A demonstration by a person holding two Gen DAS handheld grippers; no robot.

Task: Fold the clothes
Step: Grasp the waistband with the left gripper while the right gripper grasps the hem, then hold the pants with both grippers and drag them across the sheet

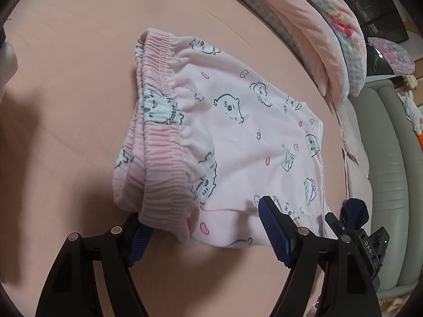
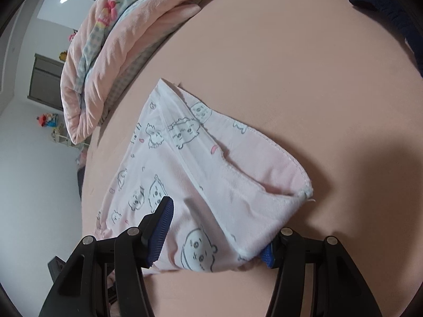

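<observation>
Two open grippers, pink shorts [image 1: 238, 137] between fingers [image 1: 275, 229]

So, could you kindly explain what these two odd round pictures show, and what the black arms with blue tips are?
No robot here: a person holds a two-finger gripper in each hand, and a fisheye camera on each looks forward along its fingers, hence the round, bent pictures.

One picture is from the left gripper, the other from the right gripper. The black arms are their fingers, and the blue ribbed pieces are the gripping pads.

On the peach sheet lie pink pyjama shorts printed with cartoon animals. The left view shows their elastic waistband, the right view a leg hem. A folded quilt lies beyond.

Both grippers stand open, astride the near edge of the shorts, gripping nothing yet.
</observation>
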